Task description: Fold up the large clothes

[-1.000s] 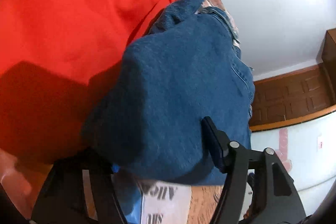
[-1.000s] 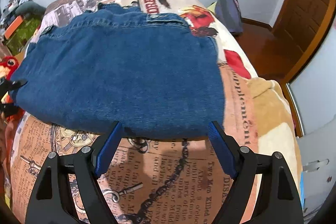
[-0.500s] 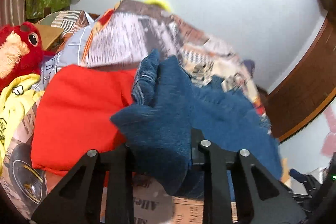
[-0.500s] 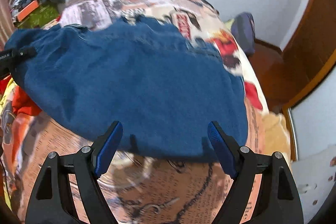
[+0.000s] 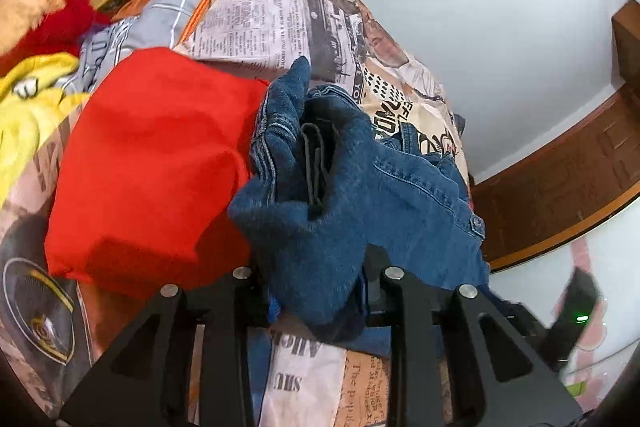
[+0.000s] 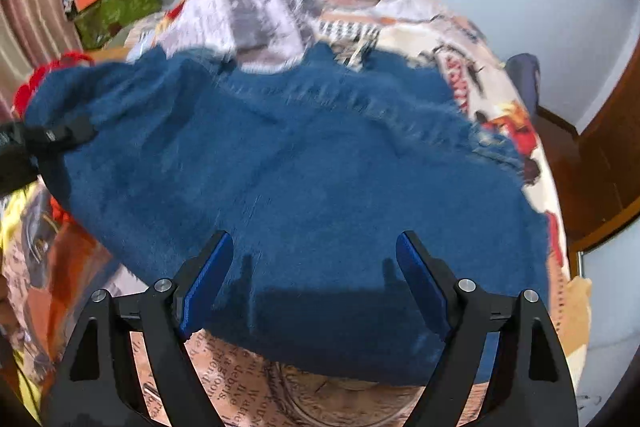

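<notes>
A bed with a newspaper-print cover (image 5: 280, 23) carries blue denim jeans (image 6: 320, 195), a red garment (image 5: 152, 155) and yellow clothing (image 5: 24, 99).

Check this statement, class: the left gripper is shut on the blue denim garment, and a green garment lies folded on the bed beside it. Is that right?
Not quite. The garment beside the blue denim garment is red, not green: the left wrist view shows the red garment folded on the bed. The left gripper is indeed shut on the denim.

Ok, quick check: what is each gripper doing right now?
Left gripper: closed on a bunched fold of the denim garment.
Right gripper: open, its fingers either side of the denim's near edge, gripping nothing.
</notes>
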`<act>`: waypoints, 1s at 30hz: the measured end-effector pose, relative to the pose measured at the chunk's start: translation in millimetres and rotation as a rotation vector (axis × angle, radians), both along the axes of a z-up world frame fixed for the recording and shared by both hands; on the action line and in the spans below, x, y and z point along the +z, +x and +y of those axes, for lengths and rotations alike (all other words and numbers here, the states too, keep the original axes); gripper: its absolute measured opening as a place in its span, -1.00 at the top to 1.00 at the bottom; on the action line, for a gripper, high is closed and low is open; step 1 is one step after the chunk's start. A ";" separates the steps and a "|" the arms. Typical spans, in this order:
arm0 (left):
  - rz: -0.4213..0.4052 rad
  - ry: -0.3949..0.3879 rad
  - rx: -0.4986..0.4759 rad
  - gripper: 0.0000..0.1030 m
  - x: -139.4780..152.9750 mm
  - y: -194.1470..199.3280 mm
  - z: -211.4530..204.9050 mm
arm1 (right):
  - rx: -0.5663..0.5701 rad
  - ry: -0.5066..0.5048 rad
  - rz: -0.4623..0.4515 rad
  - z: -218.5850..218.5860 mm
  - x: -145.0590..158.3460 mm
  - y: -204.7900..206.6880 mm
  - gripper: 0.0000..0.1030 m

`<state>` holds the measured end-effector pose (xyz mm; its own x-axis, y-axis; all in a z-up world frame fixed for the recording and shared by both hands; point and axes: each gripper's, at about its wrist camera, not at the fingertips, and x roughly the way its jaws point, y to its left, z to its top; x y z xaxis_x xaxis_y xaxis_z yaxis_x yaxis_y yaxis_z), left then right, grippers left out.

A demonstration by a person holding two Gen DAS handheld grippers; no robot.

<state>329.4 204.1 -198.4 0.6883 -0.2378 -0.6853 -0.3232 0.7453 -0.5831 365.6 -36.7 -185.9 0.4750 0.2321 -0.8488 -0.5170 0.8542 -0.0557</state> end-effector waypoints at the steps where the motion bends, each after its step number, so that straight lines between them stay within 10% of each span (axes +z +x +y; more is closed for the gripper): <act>1: 0.000 -0.005 0.000 0.46 -1.1 -2.6 1.1 | 0.007 -0.018 0.007 1.8 -6.5 -1.3 -0.57; 18: 0.063 0.073 0.031 0.40 27.9 24.6 -17.2 | -0.016 0.074 0.086 -24.1 -21.2 -4.6 -0.58; 30: 0.128 0.163 0.025 -0.05 28.2 19.5 -22.2 | -0.082 0.176 0.136 -59.8 -22.2 6.2 -0.58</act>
<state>348.9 181.9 -170.1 0.5970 -0.1006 -0.7959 -0.4066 0.8173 -0.4083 371.8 -96.4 -208.1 0.3825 0.3473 -0.8562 -0.4383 0.8840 0.1628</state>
